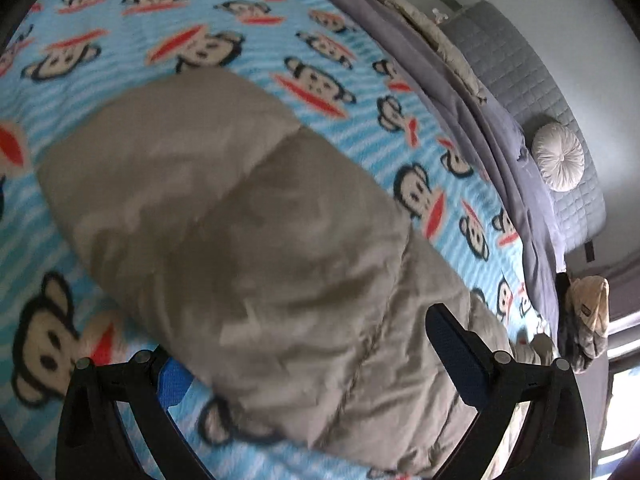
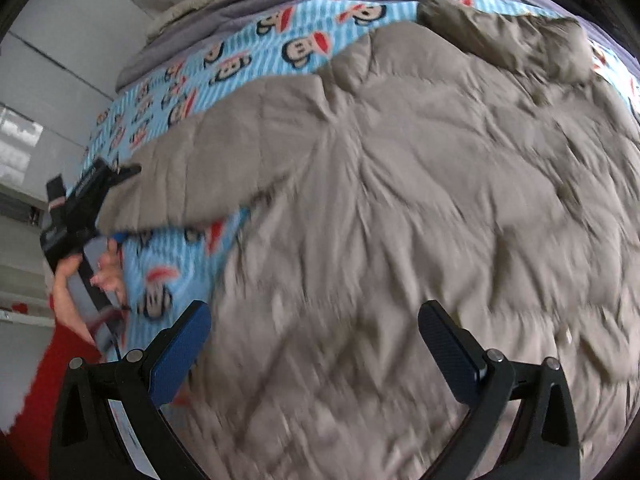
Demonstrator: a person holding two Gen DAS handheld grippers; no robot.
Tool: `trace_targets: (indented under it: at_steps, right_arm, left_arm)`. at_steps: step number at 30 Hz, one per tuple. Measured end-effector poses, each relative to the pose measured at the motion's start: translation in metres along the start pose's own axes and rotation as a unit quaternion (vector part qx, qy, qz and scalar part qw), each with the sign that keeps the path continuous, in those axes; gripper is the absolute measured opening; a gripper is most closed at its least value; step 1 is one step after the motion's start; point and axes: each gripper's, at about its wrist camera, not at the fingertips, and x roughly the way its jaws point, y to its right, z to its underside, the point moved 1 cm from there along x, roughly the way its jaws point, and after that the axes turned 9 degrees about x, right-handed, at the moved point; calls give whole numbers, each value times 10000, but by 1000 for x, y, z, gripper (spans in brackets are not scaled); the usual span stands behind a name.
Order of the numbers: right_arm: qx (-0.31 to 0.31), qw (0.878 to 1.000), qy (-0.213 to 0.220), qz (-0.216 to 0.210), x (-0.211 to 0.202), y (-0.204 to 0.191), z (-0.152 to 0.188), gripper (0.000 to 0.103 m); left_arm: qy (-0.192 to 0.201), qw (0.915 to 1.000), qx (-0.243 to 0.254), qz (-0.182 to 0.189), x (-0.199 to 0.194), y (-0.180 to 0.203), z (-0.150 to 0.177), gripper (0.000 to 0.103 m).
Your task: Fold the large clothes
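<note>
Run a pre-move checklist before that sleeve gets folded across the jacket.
1. Sleeve between the left gripper fingers: ok.
2. Left jaws clamped on sleeve: not ok, wide open.
3. Right gripper free: ok, open over the puffer jacket.
4. Puffer jacket spread on monkey-print blanket: ok, though wrinkled.
5. Front zipped: cannot tell.

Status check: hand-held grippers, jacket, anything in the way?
Left hand-held gripper open around the sleeve. Right hand-held gripper open above the body of the taupe quilted puffer jacket, spread on the blue monkey-print blanket. Nothing in the way.
</note>
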Motion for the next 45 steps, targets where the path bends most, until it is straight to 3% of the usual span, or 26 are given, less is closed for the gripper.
trace_targets:
  at_steps: [2,3,4,5,8,9,10,11,12,14,19,24,27,31,35,37,40,41,42,43,44,45]
  right_arm:
    - [51,9999,91,-46,9,-6,-22,103]
    - [53,9999,128,-56,12,-8,-30,103]
    - [54,9998,180,-76,16,-11,-41,103]
    - [55,9997,225,-93,19,-15,-48,103]
    - [81,9993,329,-187,32,-24,-73,101]
    - [111,9990,332,-268,37,-27,-78,93]
    - [155,9987,284,-398,43,-29,-82,64]
    - [206,9980,139,-573,52,-31,-85,43]
    - [319,9963,-143,-789,69,-33,-86,16]
    - [469,9938,-435,-910,93,-35,-83,14]
    - [221,9957,-423,-791,117,-38,-80,14]
    - [454,9873,-603,-1401,89,-10,-85,14]
    - [704,9864,-330,-1446,49,35,-78,14]
    - [1124,9888,270,-948,-6,115,-64,14]
    - [1668,9829,718,-310,-49,198,-38,14]
    - [1842,9795,803,-161,-58,221,-28,14]
    - [2103,9739,853,-91,-62,244,-19,14]
    - [2151,9727,866,-100,-61,247,-16,14]
    - [2177,9720,873,-112,-61,244,-18,14]
    - [2187,9717,882,-132,-60,243,-18,14]
    - [2187,9716,890,-124,-57,241,-20,14]
    - [2180,9718,894,-106,-52,241,-20,14]
  left_arm:
    - [-11,9997,230,30,3,4,-2,65]
    - [-57,9994,345,84,6,6,-3,54]
    - [-96,9985,431,317,9,7,-3,24]
    - [-176,9964,400,721,13,7,-5,8]
    - [20,9957,360,856,2,13,-12,8]
    - [117,9951,446,877,-5,18,-16,8]
    - [227,9936,597,934,-16,26,-21,8]
    - [322,9920,745,970,-24,35,-25,8]
    - [403,9902,882,1005,-32,43,-28,8]
    - [526,9843,1223,1156,-48,67,-32,8]
    - [564,9648,2139,1423,-73,147,-12,8]
    - [470,9343,3046,1790,-85,245,28,8]
    - [291,9003,3925,1859,-78,318,76,8]
    - [-164,8593,4832,1670,-35,384,152,8]
    - [-534,8262,5520,991,14,409,225,8]
    - [-657,8138,5733,693,30,403,245,8]
    - [-644,7970,5990,417,33,394,262,8]
    - [-630,7952,6017,405,32,392,263,14]
    - [-650,7936,6034,438,29,391,264,27]
    - [-713,7925,6036,505,25,390,264,77]
    - [-669,7931,6034,500,20,388,263,103]
    - [-483,7932,6052,470,15,387,262,103]
